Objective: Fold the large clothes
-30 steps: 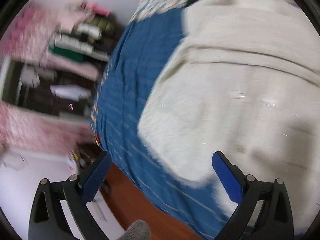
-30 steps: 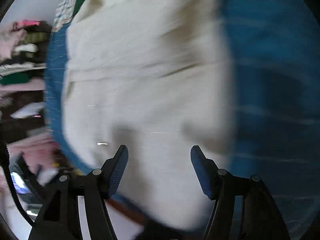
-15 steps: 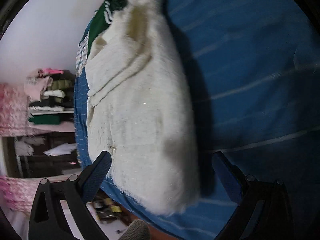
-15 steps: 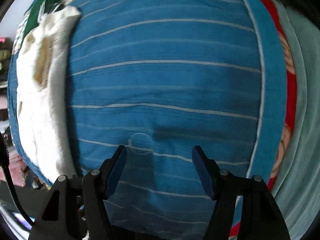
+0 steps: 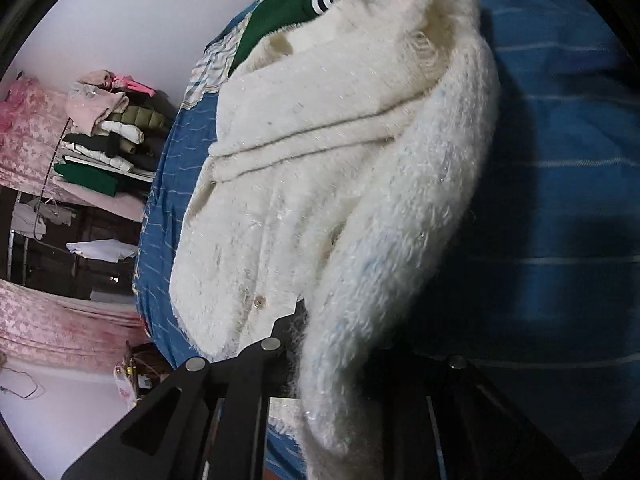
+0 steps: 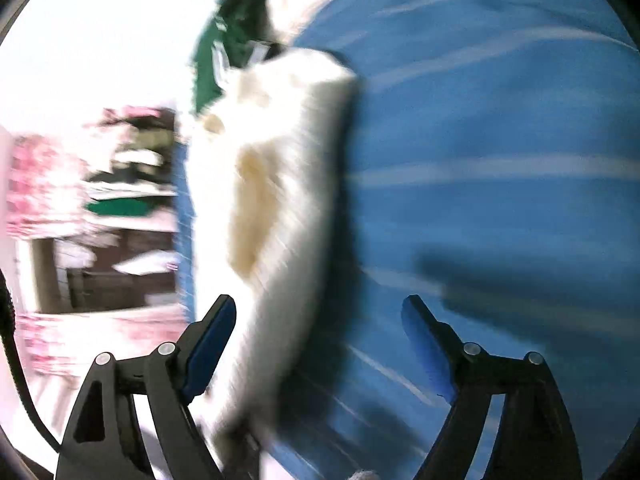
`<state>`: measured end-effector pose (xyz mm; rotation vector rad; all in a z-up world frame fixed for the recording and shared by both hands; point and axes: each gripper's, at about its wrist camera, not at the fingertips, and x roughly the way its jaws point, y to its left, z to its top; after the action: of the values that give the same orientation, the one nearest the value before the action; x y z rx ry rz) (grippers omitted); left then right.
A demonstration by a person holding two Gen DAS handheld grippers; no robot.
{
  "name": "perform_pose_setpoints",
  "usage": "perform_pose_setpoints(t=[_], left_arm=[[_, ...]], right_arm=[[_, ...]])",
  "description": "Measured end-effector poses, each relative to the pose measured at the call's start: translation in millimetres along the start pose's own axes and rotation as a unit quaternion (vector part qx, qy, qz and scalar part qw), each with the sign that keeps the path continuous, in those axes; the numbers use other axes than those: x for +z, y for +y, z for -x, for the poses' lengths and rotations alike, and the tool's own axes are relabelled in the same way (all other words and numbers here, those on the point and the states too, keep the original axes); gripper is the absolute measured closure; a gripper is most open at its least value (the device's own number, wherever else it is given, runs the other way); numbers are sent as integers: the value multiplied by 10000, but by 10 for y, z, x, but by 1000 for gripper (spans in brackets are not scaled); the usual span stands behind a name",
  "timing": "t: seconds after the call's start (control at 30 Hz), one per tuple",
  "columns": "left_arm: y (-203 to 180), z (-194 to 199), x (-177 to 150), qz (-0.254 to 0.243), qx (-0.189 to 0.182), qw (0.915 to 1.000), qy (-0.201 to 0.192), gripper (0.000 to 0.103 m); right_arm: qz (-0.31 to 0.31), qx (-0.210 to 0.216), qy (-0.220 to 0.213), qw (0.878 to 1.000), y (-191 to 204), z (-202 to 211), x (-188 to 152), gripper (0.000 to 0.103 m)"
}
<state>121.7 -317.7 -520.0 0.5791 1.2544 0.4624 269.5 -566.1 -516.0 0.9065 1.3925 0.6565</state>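
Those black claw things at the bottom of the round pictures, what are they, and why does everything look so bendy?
They are grabbers that a person holds, one in each hand. Each has a small camera looking out along its two fingers, and the lens bends the picture into a circle.

One picture comes from the left claw, the other from the right claw.

A fluffy white cardigan lies on a blue striped bedcover, with a green garment behind it.

The left claw is shut on the fuzzy edge of the cardigan. The right claw's jaws have just been opening; it holds nothing, though its blurry picture shows the cardigan's edge between its fingers.
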Motion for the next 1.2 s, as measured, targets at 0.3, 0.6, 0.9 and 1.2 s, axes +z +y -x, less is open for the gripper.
perform_pose_setpoints(t=[0.3, 0.6, 0.9, 1.2], left_arm=[[245, 49, 20, 354, -755, 9965, 71, 92], [1628, -91, 48, 1307, -2237, 9655, 262, 91], [3006, -1369, -126, 2575, -2887, 9184, 834, 87], [3550, -2723, -512, 3508, -3277, 8653, 1444, 65]], right_arm=[[-1023, -535, 556, 9918, 205, -804, 402, 65], [-29, -1520, 387, 9876, 2006, -569, 235, 76], [798, -2779, 1020, 9519, 3544, -2432, 329, 76], [670, -3210, 1629, 9306, 3535, -3831, 562, 37]])
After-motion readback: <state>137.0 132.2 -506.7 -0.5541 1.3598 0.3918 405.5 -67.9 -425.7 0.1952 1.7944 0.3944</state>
